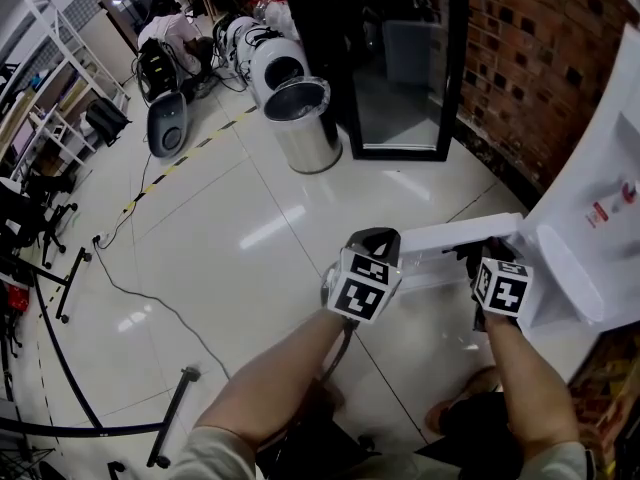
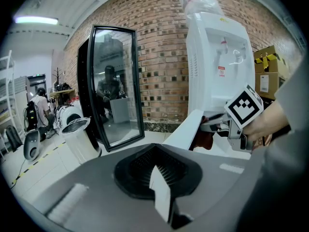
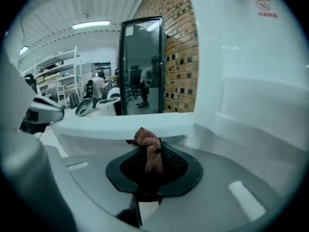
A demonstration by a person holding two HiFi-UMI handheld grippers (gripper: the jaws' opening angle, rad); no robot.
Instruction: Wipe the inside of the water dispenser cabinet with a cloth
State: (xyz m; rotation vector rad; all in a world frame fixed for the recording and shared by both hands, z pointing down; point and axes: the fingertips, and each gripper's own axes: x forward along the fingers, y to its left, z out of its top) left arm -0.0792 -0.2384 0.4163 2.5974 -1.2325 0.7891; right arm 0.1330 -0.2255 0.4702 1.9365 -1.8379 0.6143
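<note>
Our right hand-held gripper [image 3: 153,167] pinches the cloth [image 3: 146,138] by the open cabinet door [image 1: 465,232] at three o'clock. Our left hand-held gripper [image 2: 161,190] is pressed together, empty. Wiping inside seemingly remains undone.

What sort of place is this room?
Likely a workshop or lab: metal shelving, a cable trailing across the tiled floor, and a white water dispenser against a brick wall.

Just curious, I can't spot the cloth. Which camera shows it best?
Right gripper view: the brown cloth sits pinched between its jaws, close up. Left gripper view shows only a dark scrap; head view hides it.
</note>
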